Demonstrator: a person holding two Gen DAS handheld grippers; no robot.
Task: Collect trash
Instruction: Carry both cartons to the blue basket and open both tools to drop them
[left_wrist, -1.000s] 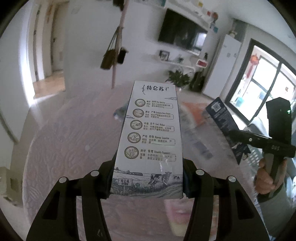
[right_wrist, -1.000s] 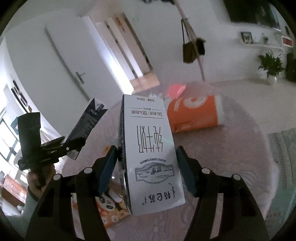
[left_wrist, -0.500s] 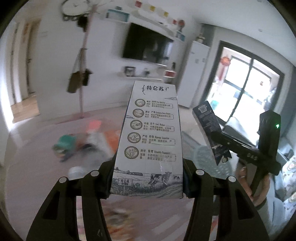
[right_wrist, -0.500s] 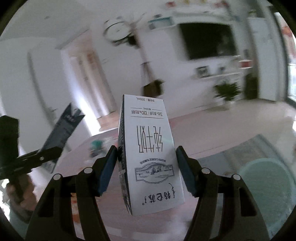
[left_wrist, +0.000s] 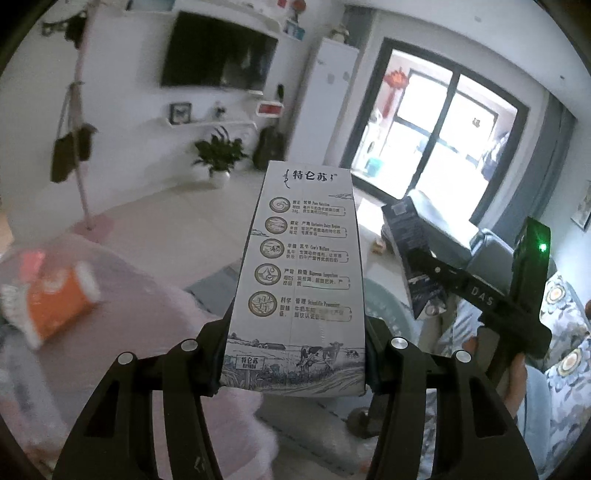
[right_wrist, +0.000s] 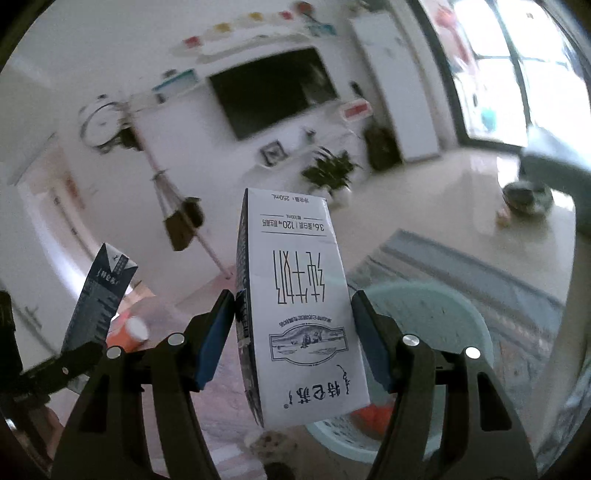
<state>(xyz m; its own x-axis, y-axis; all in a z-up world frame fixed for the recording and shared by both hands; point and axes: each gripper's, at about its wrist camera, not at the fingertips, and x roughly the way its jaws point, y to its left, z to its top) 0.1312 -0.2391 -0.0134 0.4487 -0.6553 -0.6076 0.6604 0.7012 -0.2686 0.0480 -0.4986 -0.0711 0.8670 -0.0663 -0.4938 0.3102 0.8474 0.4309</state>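
Beyond the jaws a white wall (left_wrist: 122, 99) carries a dark television (left_wrist: 218, 55), with a shelf (left_wrist: 210, 123) beneath it and a potted plant (left_wrist: 218, 155) on the pale floor (left_wrist: 177, 218). Left of the jaws stands a coat stand (left_wrist: 75, 122) hung with bags. To the right, bright daylight pours through a dark-framed glass door (left_wrist: 439, 136) beside a tall white cabinet (left_wrist: 328, 99); a grey sofa (left_wrist: 450, 229) sits nearer

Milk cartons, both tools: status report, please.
Left tool shut on a milk carton. Right tool shut on a second milk carton. Pale green bin below right tool, nothing blocking.
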